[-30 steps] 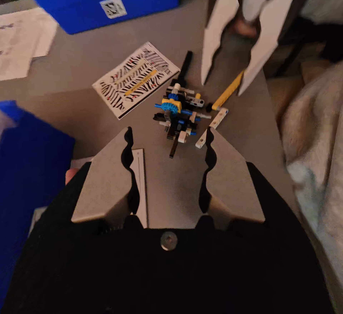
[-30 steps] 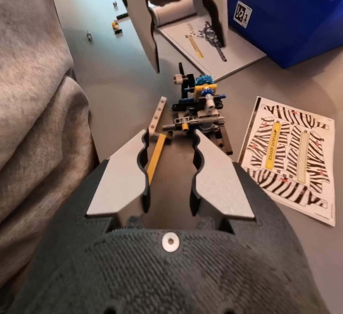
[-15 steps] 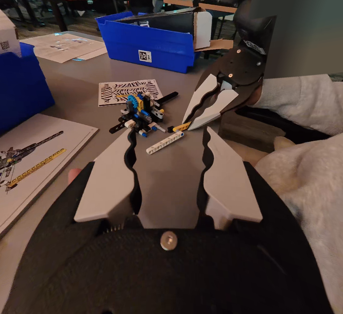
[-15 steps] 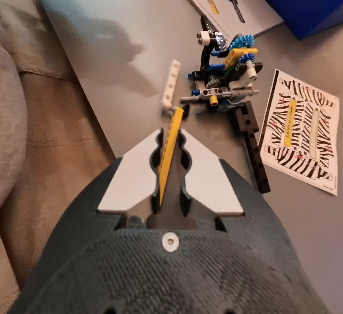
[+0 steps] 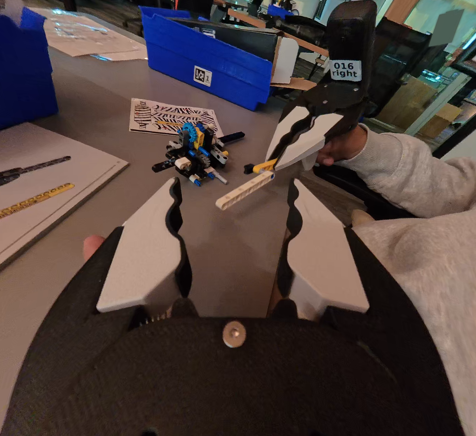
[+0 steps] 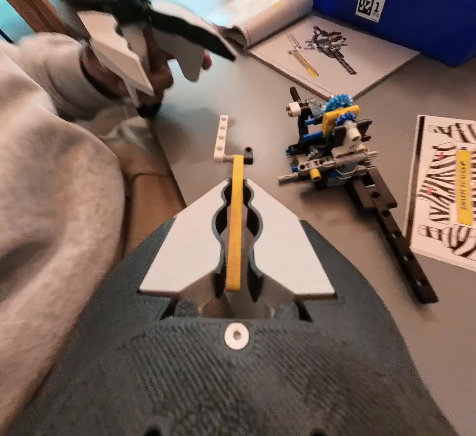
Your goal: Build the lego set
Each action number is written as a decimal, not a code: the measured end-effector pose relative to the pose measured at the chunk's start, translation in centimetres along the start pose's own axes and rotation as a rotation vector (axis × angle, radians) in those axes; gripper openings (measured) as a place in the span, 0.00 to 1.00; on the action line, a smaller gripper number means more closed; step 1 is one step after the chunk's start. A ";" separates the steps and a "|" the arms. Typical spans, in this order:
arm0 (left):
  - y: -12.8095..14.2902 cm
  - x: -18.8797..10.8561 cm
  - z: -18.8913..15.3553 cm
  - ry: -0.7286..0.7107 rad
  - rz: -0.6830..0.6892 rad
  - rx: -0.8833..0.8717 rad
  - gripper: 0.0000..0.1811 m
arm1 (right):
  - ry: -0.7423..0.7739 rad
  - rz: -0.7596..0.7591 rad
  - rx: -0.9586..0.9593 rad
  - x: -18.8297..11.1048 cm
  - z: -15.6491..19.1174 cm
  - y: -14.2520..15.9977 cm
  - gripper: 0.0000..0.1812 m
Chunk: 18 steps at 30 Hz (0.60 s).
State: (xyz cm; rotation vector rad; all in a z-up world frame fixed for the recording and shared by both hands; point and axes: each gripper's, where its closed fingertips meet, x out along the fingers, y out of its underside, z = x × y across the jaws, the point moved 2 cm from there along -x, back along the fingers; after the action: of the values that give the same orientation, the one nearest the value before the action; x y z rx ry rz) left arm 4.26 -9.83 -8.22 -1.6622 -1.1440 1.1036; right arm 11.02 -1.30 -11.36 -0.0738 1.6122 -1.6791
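Right now my right tool [image 6: 235, 186] is clenched edge-on along the yellow beam [image 6: 235, 220], so its pinned white beam [image 6: 221, 137] hangs free; my left tool [image 5: 233, 186] waits released near the gear assembly [image 5: 195, 151] on the table [image 5: 103, 104].

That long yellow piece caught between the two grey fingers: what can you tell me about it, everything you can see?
The yellow beam is a long, thin, flat strip of what looks like plastic. The right gripper is shut on it, gripping it edge-on along much of its length, so only the far end sticks out past the fingertips. That end joins a short grey pin that carries a white holed beam on one side and a small black connector on the other. The left wrist view shows the white beam tilted.
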 end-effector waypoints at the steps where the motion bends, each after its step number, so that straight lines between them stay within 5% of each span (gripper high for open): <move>1: 0.2 0.1 -0.1 0.022 0.012 -0.025 0.45 | -0.030 -0.028 0.037 -0.1 0.2 -0.3 0.03; 5: 0.8 0.5 0.0 0.079 0.061 -0.123 0.40 | -0.127 -0.142 0.145 -0.7 0.6 -1.9 0.03; 7: 0.7 0.4 -0.8 0.171 0.055 -0.151 0.28 | -0.159 -0.187 0.161 -0.8 0.9 -2.7 0.03; 12: 0.3 0.3 -1.2 0.217 0.004 -0.170 0.14 | -0.123 -0.182 0.041 0.1 1.6 -3.2 0.03; 18: 0.1 0.3 -0.3 0.197 -0.017 -0.241 0.19 | -0.242 -0.075 0.239 2.0 1.9 -1.6 0.03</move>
State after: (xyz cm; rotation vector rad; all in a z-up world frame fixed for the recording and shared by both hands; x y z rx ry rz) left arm 4.66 -9.61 -8.28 -1.8962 -1.1959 0.7945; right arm 9.97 -4.17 -10.57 -0.2104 1.2364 -1.8323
